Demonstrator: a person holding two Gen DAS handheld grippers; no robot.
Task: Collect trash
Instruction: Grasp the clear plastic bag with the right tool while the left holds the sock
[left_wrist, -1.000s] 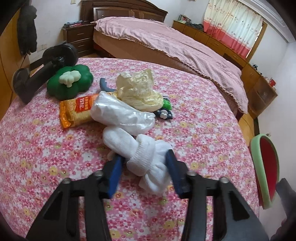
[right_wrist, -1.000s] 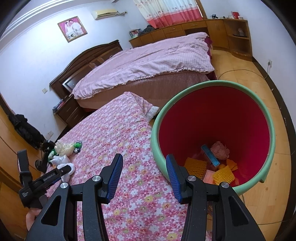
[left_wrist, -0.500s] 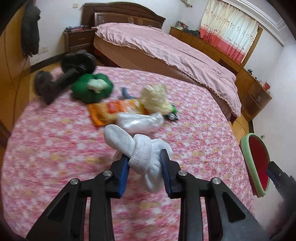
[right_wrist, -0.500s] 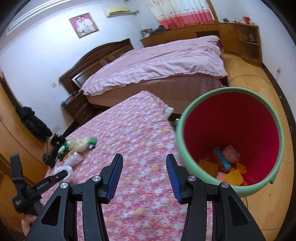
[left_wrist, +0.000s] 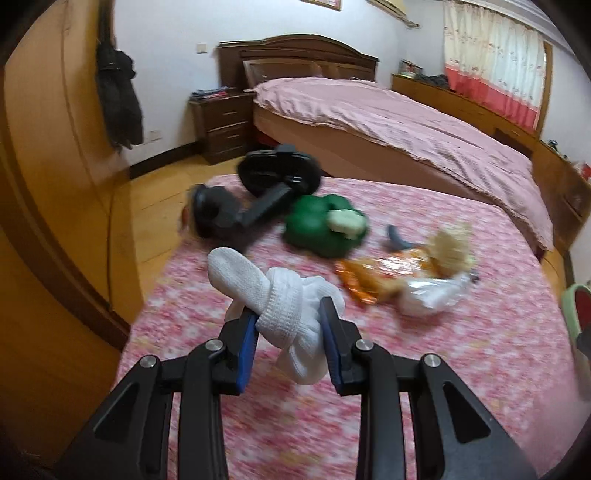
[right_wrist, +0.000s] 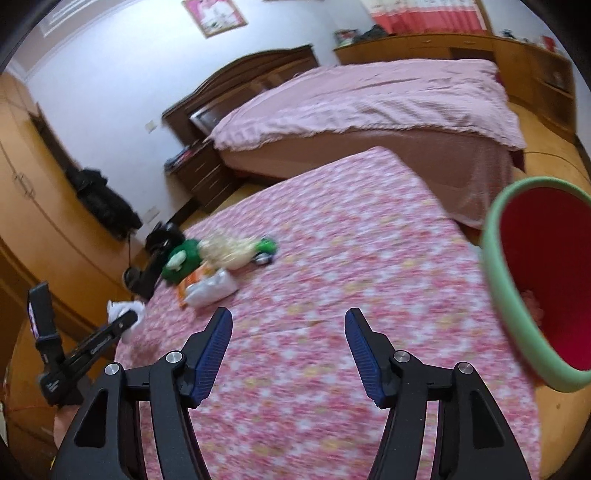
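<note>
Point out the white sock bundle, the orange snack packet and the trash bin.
white sock bundle (left_wrist: 286, 308): left wrist view, on the ribbed cuff between the pads.
orange snack packet (left_wrist: 364, 278): left wrist view, on its crinkled orange face.
trash bin (right_wrist: 506, 280): right wrist view, on the green rim.

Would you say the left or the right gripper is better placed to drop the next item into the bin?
Left, probably: the left gripper is clamped on the white socks, while the right gripper, nearer the bin, is open and empty.

Ribbed white knit sock (left_wrist: 284, 314), crinkled glossy wrapper (left_wrist: 373, 277), floral cloth tablecloth (left_wrist: 461, 369)
</note>
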